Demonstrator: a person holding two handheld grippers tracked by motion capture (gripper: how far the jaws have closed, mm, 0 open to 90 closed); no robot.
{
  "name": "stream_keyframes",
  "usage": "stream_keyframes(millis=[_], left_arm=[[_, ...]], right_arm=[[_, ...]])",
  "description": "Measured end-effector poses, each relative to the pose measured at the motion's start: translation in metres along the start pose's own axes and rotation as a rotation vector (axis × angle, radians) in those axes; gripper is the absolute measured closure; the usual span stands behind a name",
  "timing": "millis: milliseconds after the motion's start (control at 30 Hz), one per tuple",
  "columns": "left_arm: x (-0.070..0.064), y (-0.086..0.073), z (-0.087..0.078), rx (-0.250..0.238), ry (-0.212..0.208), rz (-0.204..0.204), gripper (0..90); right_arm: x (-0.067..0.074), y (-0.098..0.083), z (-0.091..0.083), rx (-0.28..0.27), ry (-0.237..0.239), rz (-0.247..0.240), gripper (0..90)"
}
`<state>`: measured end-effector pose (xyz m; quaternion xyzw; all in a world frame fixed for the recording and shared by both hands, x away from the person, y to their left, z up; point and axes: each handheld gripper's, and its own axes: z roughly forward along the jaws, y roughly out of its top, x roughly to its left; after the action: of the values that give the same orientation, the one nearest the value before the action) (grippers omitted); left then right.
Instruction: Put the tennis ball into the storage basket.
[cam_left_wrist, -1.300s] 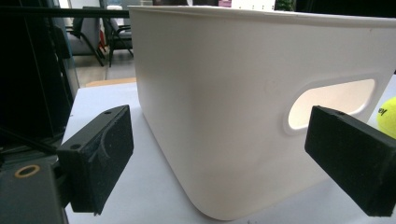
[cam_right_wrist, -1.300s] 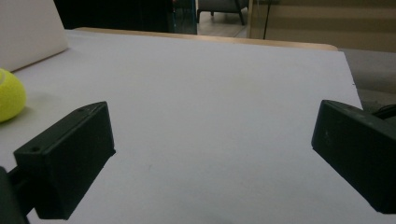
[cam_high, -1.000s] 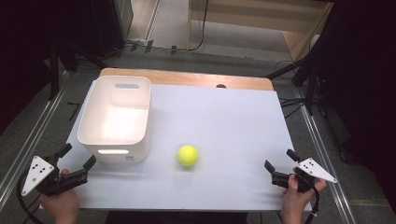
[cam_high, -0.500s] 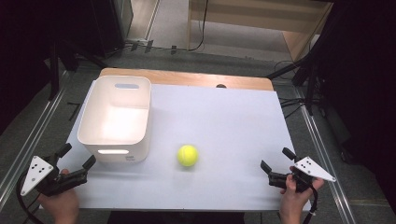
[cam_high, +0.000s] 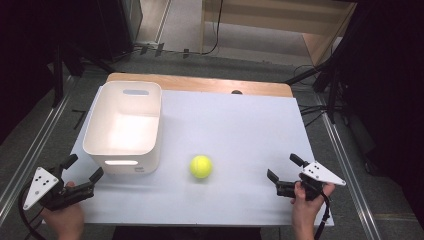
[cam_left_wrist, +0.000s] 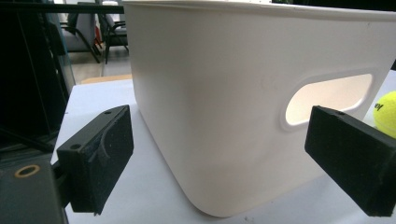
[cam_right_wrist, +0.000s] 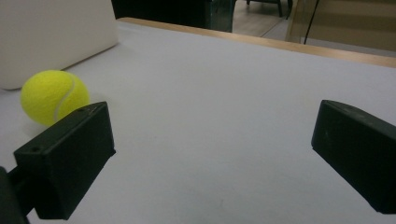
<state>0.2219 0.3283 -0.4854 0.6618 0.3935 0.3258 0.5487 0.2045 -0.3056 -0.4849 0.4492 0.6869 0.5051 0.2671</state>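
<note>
Well apart from the right gripper (cam_high: 284, 171), ahead to its left, lies the ball (cam_high: 201, 166); jaws spread, empty.

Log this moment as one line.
left gripper open, idle | right gripper open, facing ball | ball beside bin, untouched

table (cam_high: 240, 130) (white top, wooden far edge) | floor cables (cam_high: 215, 30)

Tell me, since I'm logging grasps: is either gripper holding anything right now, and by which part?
Nothing is held. The left gripper and right gripper both have their jaws apart over the table, clear of the tennis ball and the white bin.
</note>
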Motion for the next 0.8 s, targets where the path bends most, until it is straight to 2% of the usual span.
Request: stream_keyframes(millis=[167, 367, 567, 800], left_arm=[[0.0, 0.0, 0.0, 0.002, 0.001, -0.002, 7.9], [0.0, 0.0, 0.001, 0.01, 0.001, 0.0, 7.9], [0.0, 0.0, 0.001, 0.007, 0.001, -0.003, 7.9], [0.001, 0.0, 0.001, 0.006, -0.001, -0.005, 7.9]], right_arm=[[0.001, 0.005, 0.007, 0.044, 0.007, 0.016, 0.0], [0.007, 0.011, 0.018, 0.077, 0.039, -0.005, 0.0], [0.009, 0.015, 0.024, 0.092, 0.049, -0.009, 0.0], [0.014, 0.026, 0.033, 0.101, 0.07, -0.038, 0.0]])
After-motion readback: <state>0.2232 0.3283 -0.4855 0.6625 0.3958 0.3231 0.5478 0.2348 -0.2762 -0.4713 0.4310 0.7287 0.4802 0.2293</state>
